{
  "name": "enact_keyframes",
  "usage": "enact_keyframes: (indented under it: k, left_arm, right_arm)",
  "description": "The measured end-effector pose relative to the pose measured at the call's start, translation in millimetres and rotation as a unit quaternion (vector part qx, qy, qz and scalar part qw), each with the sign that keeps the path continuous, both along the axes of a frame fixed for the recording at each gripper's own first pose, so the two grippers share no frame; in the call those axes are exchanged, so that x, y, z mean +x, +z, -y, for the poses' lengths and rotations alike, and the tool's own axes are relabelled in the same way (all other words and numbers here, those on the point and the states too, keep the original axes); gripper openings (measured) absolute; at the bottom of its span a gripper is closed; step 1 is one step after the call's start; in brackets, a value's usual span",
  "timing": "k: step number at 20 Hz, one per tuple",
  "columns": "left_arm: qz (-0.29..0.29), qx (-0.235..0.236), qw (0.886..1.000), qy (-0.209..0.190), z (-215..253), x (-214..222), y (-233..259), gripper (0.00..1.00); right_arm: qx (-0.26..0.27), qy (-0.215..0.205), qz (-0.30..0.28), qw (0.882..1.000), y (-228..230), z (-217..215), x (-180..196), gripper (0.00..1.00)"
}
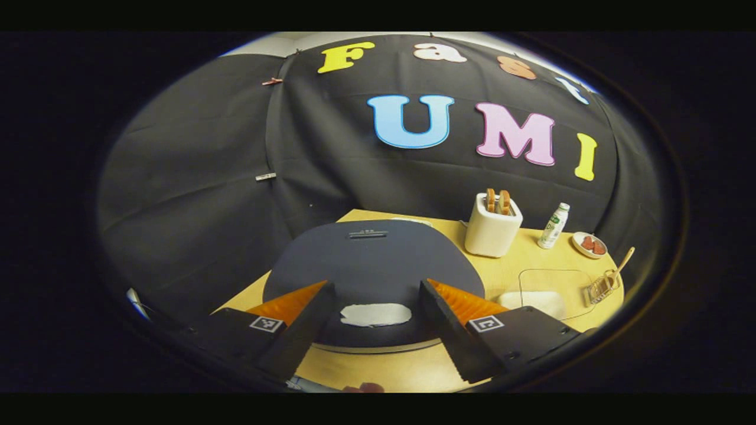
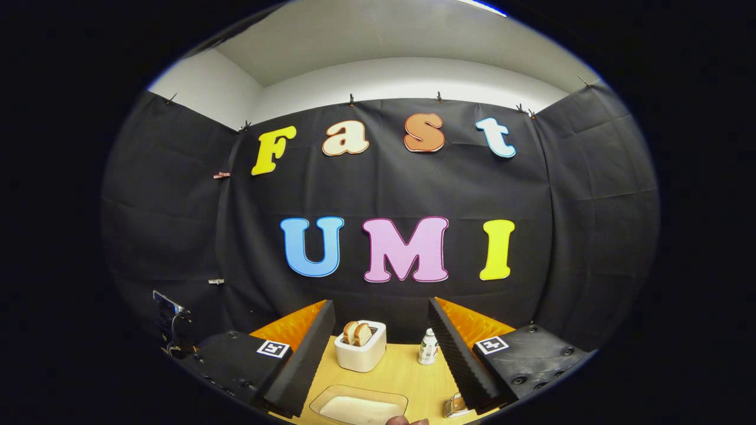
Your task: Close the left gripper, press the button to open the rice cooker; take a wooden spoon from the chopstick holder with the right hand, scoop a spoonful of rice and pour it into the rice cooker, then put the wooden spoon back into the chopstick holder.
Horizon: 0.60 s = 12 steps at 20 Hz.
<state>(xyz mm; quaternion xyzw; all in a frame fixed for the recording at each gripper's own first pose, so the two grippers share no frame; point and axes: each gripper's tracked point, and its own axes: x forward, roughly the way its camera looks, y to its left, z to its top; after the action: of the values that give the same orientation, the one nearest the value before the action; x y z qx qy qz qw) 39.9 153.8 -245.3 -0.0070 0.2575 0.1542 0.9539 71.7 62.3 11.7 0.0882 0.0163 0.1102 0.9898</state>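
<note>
Rice cooker [image 1: 372,265] at dead centre of the left gripper view, dark lid down, pale button [image 1: 375,314] on its near rim at 6 o'clock. Left gripper [image 1: 375,310] poised over that button, jaws spread wide to either side, released, grasping nothing. First step in hand by this reading: lid not yet opened, fingers not yet brought together for the press

Out at 3 o'clock from the cooker, clear tray of rice [image 1: 546,292] on the wooden table [image 1: 384,369]; just past it at the table's edge, wire chopstick holder [image 1: 602,287] with wooden spoon [image 1: 621,264] leaning up and away. Farther back at 1 o'clock, white toaster [image 1: 492,227] with two slices standing in it, then a small bottle [image 1: 554,226] and a little dish [image 1: 589,244]

In the right gripper view, right gripper [image 2: 381,348] held high and level, also released and empty, toaster and bottle between its fingers, rice tray at 6 o'clock, chopstick holder low at 5 o'clock beside the right finger

Next move, as a judgement: clench the left jaws fully, then drop straight onto the button; aim matters, since a closed tip landing off the pale patch would only push on the lid
</note>
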Motion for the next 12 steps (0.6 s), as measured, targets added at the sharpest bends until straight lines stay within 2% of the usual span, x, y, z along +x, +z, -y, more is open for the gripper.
enact_keyframes:
  k: [2,3,4,5,6,12]
  left_arm:
    - [0.002,0.006,1.0,-0.001,-0.2,0.2,-4.6,0.99]
    - [0.006,0.009,1.0,-0.002,-0.4,-0.4,-3.6,0.96]
    - [0.006,0.008,1.0,-0.001,0.8,-2.6,-2.4,0.99]
    - [0.013,0.01,1.0,-0.001,0.8,-2.6,-2.3,0.96]
    - [0.018,0.014,1.0,0.001,0.9,-3.3,-3.2,1.0]
    - [0.015,0.025,1.0,-0.005,1.2,-4.4,-11.6,1.0]
  right_arm:
    - [-0.001,0.0,-0.001,1.0,-1.1,0.4,0.3,0.98]
    - [-0.001,0.0,-0.003,1.0,-1.9,0.6,0.7,0.98]
    - [-0.001,0.0,-0.003,1.0,-2.6,-0.1,0.7,0.98]
    - [-0.001,0.0,-0.004,1.0,-1.8,-0.7,1.5,0.98]
    - [-0.001,0.0,-0.004,1.0,-1.9,-0.8,1.2,0.98]
    - [-0.002,0.003,-0.003,1.0,-2.3,-5.0,0.9,0.98]
